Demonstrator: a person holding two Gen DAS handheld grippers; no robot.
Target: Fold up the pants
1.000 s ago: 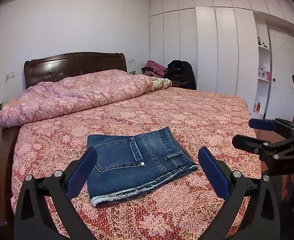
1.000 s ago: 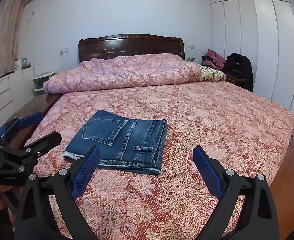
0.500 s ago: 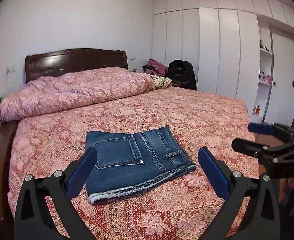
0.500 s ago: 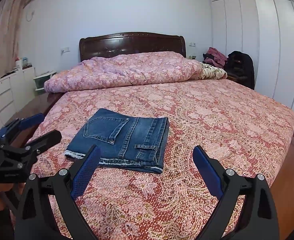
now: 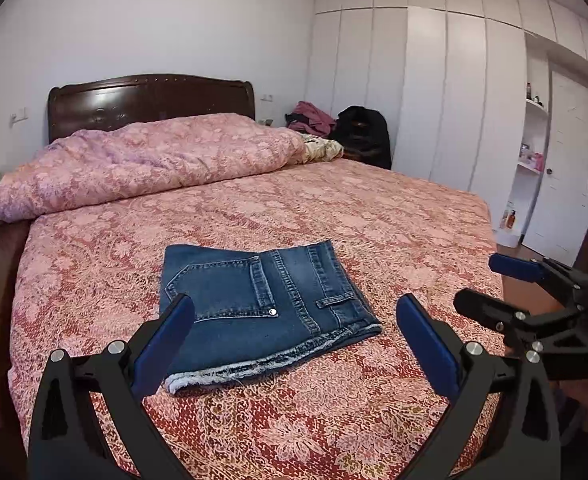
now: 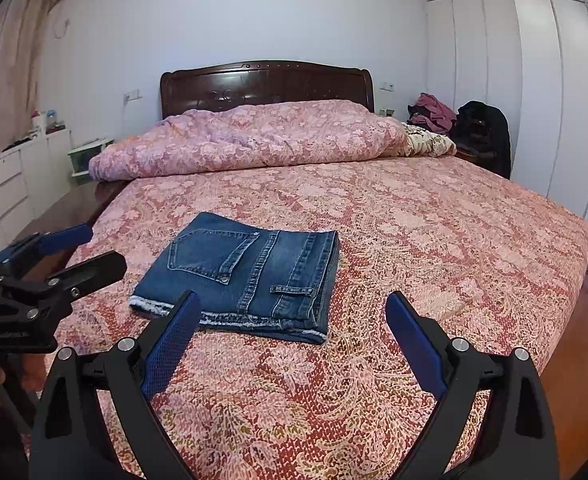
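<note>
Blue denim pants lie folded into a compact rectangle on the pink patterned bedspread, back pocket up, frayed hem toward me. In the right wrist view the same pants sit left of centre. My left gripper hangs open above the near edge of the bed, with nothing between its blue pads. My right gripper is open too and holds nothing, just short of the pants. Each gripper shows in the other's view: the right one at the right edge, the left one at the left edge.
A bunched pink duvet lies against the dark wooden headboard. Clothes and a black bag sit beside the white wardrobes. White drawers stand at the left wall. Wooden floor borders the bed's right side.
Both grippers have drawn back and risen slightly, so the pants look a bit farther away. The pants have not moved and both grippers have stayed open.
</note>
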